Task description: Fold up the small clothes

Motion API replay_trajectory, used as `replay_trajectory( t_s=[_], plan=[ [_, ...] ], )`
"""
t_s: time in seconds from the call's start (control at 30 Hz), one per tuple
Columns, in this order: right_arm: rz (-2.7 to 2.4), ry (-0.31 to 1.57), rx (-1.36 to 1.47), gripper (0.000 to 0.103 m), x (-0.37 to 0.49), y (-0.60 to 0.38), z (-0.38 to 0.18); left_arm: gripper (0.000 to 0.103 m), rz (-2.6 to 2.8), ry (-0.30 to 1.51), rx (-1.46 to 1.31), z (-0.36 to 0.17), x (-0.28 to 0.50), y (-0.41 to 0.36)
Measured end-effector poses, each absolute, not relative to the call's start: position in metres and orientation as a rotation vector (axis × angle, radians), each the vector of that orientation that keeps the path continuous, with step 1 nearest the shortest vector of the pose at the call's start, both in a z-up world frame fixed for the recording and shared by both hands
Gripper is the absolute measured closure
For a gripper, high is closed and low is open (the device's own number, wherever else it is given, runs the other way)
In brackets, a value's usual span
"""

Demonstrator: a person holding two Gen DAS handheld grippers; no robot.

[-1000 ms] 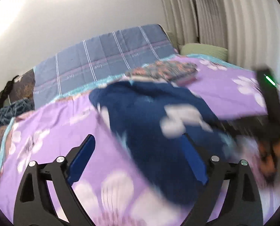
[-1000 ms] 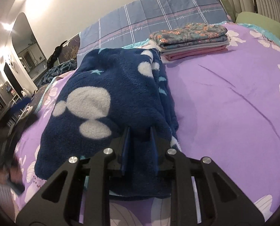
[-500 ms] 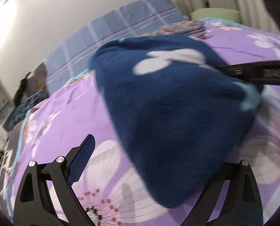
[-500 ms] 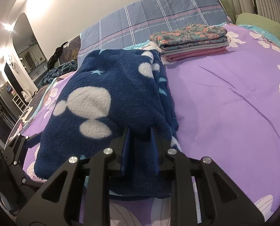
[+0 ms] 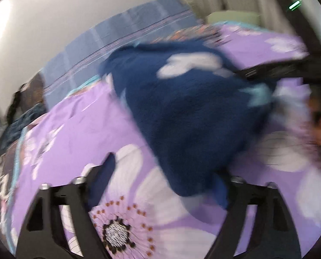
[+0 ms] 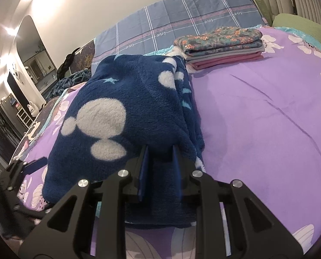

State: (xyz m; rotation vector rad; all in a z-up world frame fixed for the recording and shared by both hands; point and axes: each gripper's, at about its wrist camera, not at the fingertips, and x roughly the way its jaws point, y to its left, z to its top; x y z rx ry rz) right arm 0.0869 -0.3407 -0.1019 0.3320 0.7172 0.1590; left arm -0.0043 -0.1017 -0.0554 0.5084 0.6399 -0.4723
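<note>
In the left wrist view, heavily blurred, the left gripper [image 5: 167, 172] is seen spread wide with nothing held, at the lower edge of the blue fleece garment [image 5: 188, 112] in mid frame on the purple bedsheet [image 5: 74, 129].

In the right wrist view, the right gripper [image 6: 159, 157] is clamped on the garment's near edge, lower centre. The free corner should be pinched squarely before anything is lifted. "love" can be read on the checked quilt [image 6: 182, 21], upper centre.

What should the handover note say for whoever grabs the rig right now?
Right gripper: shut on the near edge of the navy fleece garment.
Left gripper: open, holding nothing, at the garment's left corner.
Garment lies partly folded on the purple bedspread.
Done: folded stack sits behind it.
Left: grip the left corner, finish the fold, add it to the stack.
</note>
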Motion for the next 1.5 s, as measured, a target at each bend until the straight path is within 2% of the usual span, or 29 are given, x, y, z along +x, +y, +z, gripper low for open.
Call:
replay_trajectory(
  t_s=[0.07,0.17,0.27,0.33,0.4,0.47,0.63,0.7,0.73,0.8,0.9,0.93,1.03,1.07,1.17,1.23,1.37,1.43,1.5],
  plan=[
    [0.161,0.716,0.329,0.08,0.087,-0.34,-0.102,0.052,-0.56,0.629,0.471,-0.034,-0.015,-0.104],
    [0.166,0.716,0.33,0.08,0.086,-0.34,-0.102,0.053,-0.617,0.504,0.41,0.007,-0.019,-0.104],
    [0.159,0.713,0.315,0.08,0.086,-0.338,-0.101,0.057,-0.568,0.456,0.391,0.017,0.015,-0.112],
    [0.155,0.711,0.31,0.08,0.085,-0.336,-0.1,0.058,-0.566,0.505,0.375,0.004,0.047,-0.119],
    [0.157,0.711,0.309,0.08,0.085,-0.336,-0.1,0.054,-0.545,0.649,0.384,-0.039,0.091,-0.129],
    [0.161,0.71,0.3,0.08,0.085,-0.334,-0.1,0.05,-0.553,0.652,0.329,-0.061,0.105,-0.122],
    [0.152,0.707,0.282,0.079,0.084,-0.331,-0.099,0.052,-0.526,0.64,0.367,-0.044,0.092,-0.125],
    [0.155,0.705,0.296,0.079,0.084,-0.333,-0.1,0.053,-0.572,0.635,0.3,-0.025,0.095,-0.116],
    [0.16,0.705,0.304,0.079,0.084,-0.335,-0.1,0.055,-0.582,0.613,0.264,-0.016,0.096,-0.113],
    [0.16,0.706,0.305,0.079,0.084,-0.335,-0.1,0.067,-0.589,0.561,0.202,0.007,0.109,-0.107],
    [0.158,0.705,0.301,0.079,0.084,-0.334,-0.1,0.073,-0.6,0.553,0.15,0.02,0.141,-0.114],
    [0.158,0.705,0.302,0.079,0.084,-0.335,-0.1,0.073,-0.59,0.575,0.161,0.013,0.156,-0.121],
    [0.172,0.703,0.307,0.079,0.085,-0.335,-0.099,0.072,-0.545,0.755,0.302,-0.057,0.193,-0.147],
    [0.168,0.703,0.296,0.079,0.085,-0.333,-0.097,0.073,-0.546,0.723,0.27,-0.072,0.194,-0.145],
    [0.152,0.724,0.264,0.078,0.085,-0.33,-0.081,0.074,-0.535,0.745,0.221,-0.062,0.193,-0.143],
    [0.188,0.716,0.284,0.072,0.091,-0.333,-0.06,0.074,-0.53,0.726,0.281,-0.061,0.189,-0.149],
    [0.204,0.601,0.213,0.072,0.118,-0.328,-0.009,0.074,-0.544,0.752,0.25,-0.061,0.195,-0.146],
    [0.231,0.614,0.187,0.072,0.145,-0.323,-0.01,0.074,-0.549,0.748,0.238,-0.062,0.198,-0.143],
    [0.217,0.723,0.217,0.072,0.173,-0.325,-0.036,0.074,-0.557,0.744,0.232,-0.062,0.199,-0.141]
  ],
)
